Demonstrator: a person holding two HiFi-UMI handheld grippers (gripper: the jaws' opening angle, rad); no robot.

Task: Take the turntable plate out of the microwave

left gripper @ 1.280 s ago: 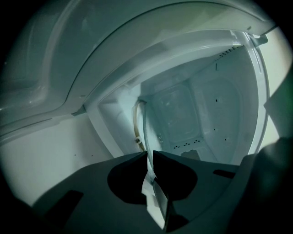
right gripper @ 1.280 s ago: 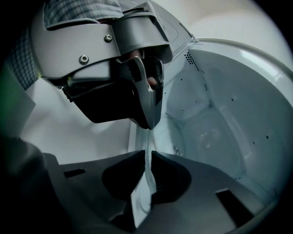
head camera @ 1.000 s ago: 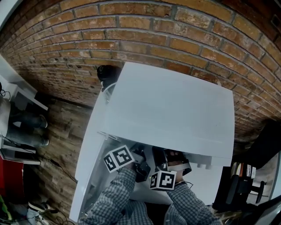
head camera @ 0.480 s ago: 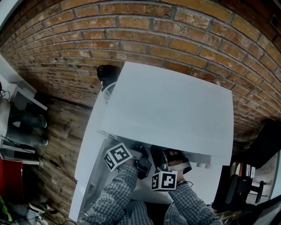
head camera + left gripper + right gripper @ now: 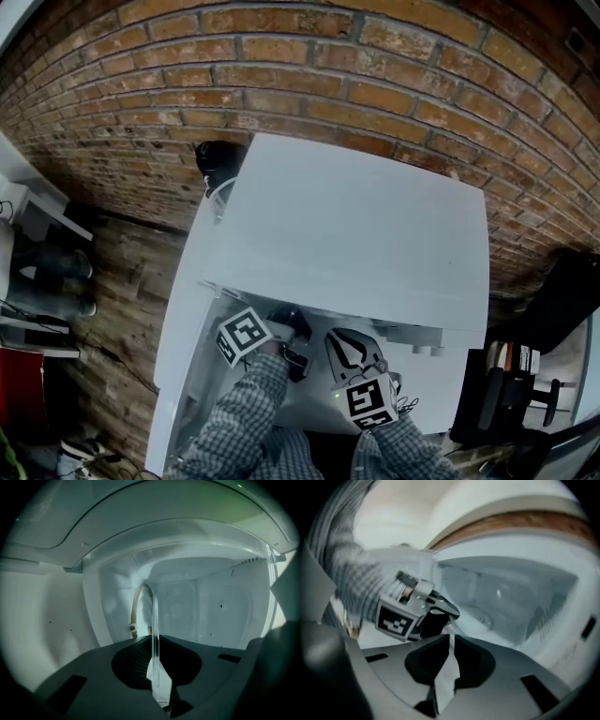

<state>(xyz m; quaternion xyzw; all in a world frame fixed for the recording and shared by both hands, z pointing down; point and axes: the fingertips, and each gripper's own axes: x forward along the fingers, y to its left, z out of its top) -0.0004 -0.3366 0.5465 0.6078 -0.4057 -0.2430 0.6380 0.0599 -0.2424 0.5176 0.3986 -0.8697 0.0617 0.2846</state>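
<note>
Since a moment before, the right hand-held gripper (image 5: 451,638) had rolled over and drawn back a little from the mouth of the microwave (image 5: 347,225), so that its marker cube (image 5: 370,401) sat further out from the microwave's front edge. The left hand-held gripper (image 5: 154,641) had kept its place at the mouth.

From above, the microwave's white top hid the cavity. Its door (image 5: 178,366) stood swung open on the microwave's left side. Two checked sleeves (image 5: 244,412) reached in toward the mouth from below.

The left hand-held gripper pinched the rim of the turntable plate (image 5: 154,616). The clear glass showed edge-on between its jaws, rising upright in that gripper's view, with the rest of the plate reaching into the microwave's white cavity (image 5: 215,606). A beige ring (image 5: 137,604) with a small roller curved up just beside the plate's edge, deeper inside the microwave; whether it touched the glass could not be told.

The right hand-held gripper's jaws stood drawn almost together, with only a thin pale slit between them. Its view was smeared, so nothing could be made out in the slit. That view also caught the left hand-held gripper and its marker cube (image 5: 396,620) just outside the microwave's mouth, to the left.

A brick wall (image 5: 281,84) ran behind the microwave.
</note>
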